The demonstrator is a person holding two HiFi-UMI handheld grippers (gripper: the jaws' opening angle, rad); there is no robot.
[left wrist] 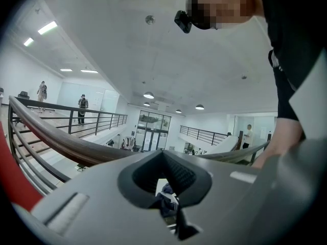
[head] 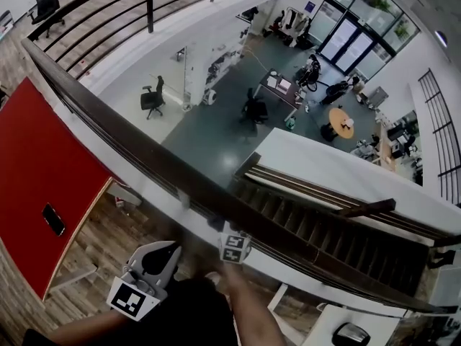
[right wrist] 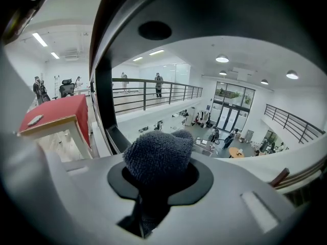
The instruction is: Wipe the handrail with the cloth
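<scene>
The dark grey cloth (right wrist: 158, 157) bulges from the right tool (right wrist: 159, 180), which is clenched on it close up against the dark wooden handrail (head: 144, 146). The left tool (left wrist: 164, 185) is pinched closed on nothing, just short of the rail. Its cube bears a square black-and-white marker (head: 130, 298).

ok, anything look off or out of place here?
Nothing stands out. The cloth sits bunched in the right claw, which is shut on it. The handrail looks intact along its visible run.
</scene>
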